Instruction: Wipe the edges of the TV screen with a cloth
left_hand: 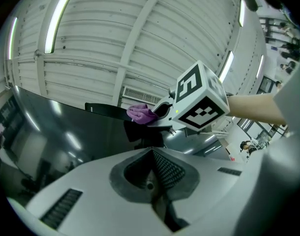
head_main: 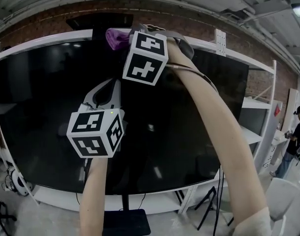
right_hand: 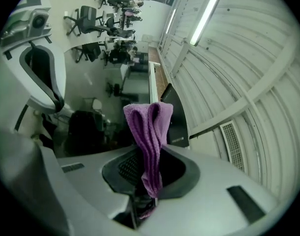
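TV screen [head_main: 37, 107]: large, black, glossy, standing upright in a white frame [head_main: 42, 39] that runs along its top edge. It fills most of the head view.

Right arm [head_main: 214, 127]: reaches up across the glass, which puts the right gripper [head_main: 133, 34] at the top edge near the middle. That looks like the working end for an edge wipe.

Left gripper [head_main: 108, 90]: hangs lower, in front of the screen's centre and apart from the glass as far as I can tell. Its jaws are together with nothing between them. Judged idle, held clear of the wiping path.

Purple cloth [right_hand: 151, 132]: folded and pinched between the right gripper's closed jaws. The loose fold sticks out past the tips, so fabric rather than plastic meets the bezel. In the head view it sits at the upper rim.
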The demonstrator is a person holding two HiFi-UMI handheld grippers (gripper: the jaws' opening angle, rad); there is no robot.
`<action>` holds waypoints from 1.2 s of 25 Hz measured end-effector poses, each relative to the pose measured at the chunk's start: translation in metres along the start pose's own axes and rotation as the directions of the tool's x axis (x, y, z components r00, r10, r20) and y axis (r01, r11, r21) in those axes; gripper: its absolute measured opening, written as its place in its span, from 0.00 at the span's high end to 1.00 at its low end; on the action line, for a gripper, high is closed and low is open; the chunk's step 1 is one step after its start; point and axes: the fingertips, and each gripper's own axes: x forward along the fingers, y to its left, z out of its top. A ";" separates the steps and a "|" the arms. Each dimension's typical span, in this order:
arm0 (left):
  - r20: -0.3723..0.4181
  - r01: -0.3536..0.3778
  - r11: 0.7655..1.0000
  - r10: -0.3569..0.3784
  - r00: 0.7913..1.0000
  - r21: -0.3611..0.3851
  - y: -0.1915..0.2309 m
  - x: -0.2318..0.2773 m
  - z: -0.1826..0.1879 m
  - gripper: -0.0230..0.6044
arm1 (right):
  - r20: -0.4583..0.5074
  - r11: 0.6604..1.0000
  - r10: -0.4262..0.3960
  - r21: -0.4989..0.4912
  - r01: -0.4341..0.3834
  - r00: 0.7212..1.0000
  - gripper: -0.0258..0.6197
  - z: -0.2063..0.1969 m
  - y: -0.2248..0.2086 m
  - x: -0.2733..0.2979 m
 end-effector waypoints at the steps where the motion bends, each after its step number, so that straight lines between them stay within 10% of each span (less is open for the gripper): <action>1: 0.002 -0.003 1.000 0.003 1.000 -0.002 -0.010 0.003 0.001 0.94 | -0.004 1.000 0.002 0.008 -0.002 1.000 0.87 -0.012 -0.001 -0.004; 20: 0.029 -0.090 0.992 0.093 0.995 -0.086 -0.108 0.060 -0.036 0.94 | -0.062 0.992 -0.037 -0.121 0.029 0.997 0.87 -0.168 -0.014 -0.053; 30: 0.060 -0.045 0.999 0.044 0.997 0.001 -0.202 0.120 -0.015 0.94 | -0.060 0.994 0.003 -0.111 -0.010 0.998 0.87 -0.252 -0.021 -0.078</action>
